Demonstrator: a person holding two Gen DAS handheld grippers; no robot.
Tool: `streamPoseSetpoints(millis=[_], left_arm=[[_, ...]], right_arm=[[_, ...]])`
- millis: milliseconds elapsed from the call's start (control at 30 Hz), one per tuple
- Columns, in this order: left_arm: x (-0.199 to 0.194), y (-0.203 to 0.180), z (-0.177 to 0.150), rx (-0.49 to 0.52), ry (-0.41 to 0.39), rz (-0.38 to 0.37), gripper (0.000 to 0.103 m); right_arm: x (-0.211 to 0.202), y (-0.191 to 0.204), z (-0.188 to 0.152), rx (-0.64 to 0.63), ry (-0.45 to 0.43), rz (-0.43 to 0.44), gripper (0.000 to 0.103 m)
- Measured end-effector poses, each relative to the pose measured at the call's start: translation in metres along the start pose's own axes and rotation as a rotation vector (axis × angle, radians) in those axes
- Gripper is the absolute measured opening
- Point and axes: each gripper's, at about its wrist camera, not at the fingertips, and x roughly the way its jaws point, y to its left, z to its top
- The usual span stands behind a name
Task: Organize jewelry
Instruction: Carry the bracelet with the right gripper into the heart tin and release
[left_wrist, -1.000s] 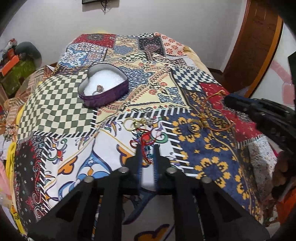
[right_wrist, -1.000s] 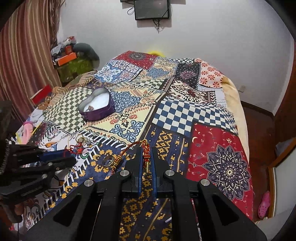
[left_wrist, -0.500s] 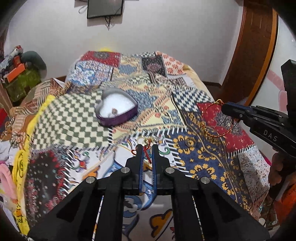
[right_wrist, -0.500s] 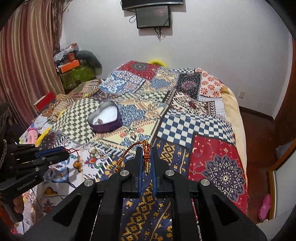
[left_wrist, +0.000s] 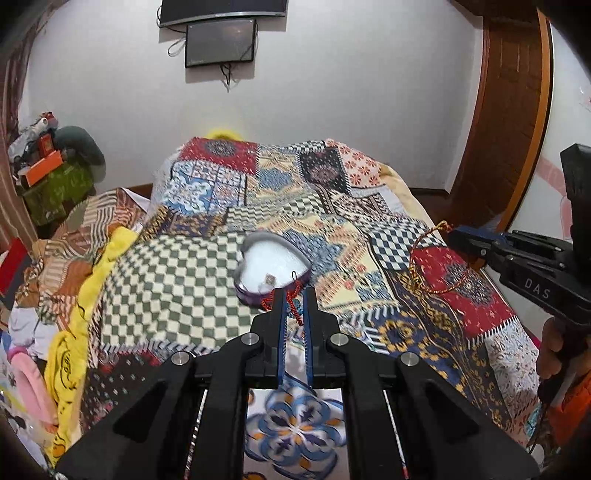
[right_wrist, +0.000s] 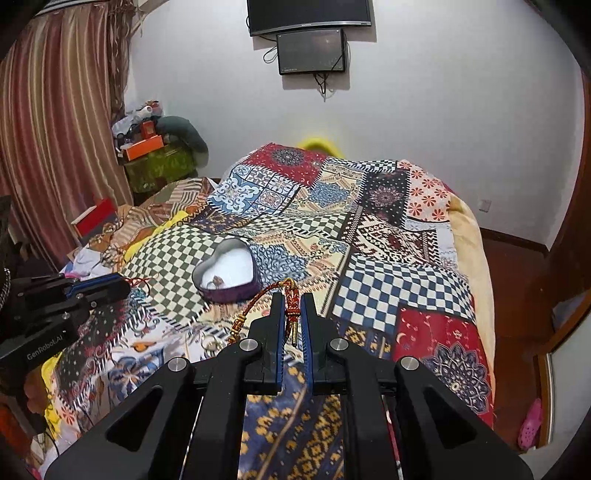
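Note:
A heart-shaped purple tin (left_wrist: 252, 297) with a white lining sits open on the patchwork quilt, and a small ring (left_wrist: 269, 279) lies in it. My left gripper (left_wrist: 293, 295) is shut on a red cord bracelet (left_wrist: 291, 308), held in the air just short of the tin. The right wrist view shows the tin (right_wrist: 229, 295) ahead and to the left. My right gripper (right_wrist: 291, 299) is shut on a red-and-gold braided bracelet (right_wrist: 293, 308), whose loop hangs down to the left. The left gripper (right_wrist: 125, 286) shows at the left edge. The right gripper (left_wrist: 454, 234) shows at the right.
Some small rings (right_wrist: 210, 343) lie on the quilt (right_wrist: 399, 288) below the right gripper. Boxes and bags (right_wrist: 155, 155) are piled past the bed's left side by a curtain. Two screens (right_wrist: 310, 48) hang on the far wall. A wooden door (left_wrist: 509, 110) stands at the right.
Both grippers have risen off the quilt, each with its bracelet lifted clear. The left one has moved closer to the heart tin, and both views have tilted up to show more wall.

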Motion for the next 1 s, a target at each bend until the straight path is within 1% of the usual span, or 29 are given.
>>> streamPoseSetpoints(millis=[133, 333, 700, 900, 1000], left_arm=[[0.005, 0.009, 0.009, 0.0, -0.016, 0.017, 0.007], [0.019, 0.021, 0.019, 0.002, -0.019, 0.034, 0.007], [0.057, 0.031, 0.039, 0.021, -0.015, 0.054, 0.007], [0.083, 0.035, 0.048, 0.022, 0.008, 0.053, 0.007], [0.099, 0.038, 0.05, 0.018, 0.041, 0.029, 0.007]], right_arm=[[0.013, 0.001, 0.008, 0.01, 0.008, 0.003, 0.007], [0.035, 0.0, 0.022, 0.024, 0.025, 0.02, 0.007], [0.077, 0.012, 0.046, -0.025, 0.049, 0.062, 0.007], [0.104, 0.023, 0.051, -0.064, 0.088, 0.101, 0.007], [0.123, 0.029, 0.052, -0.082, 0.134, 0.132, 0.007]])
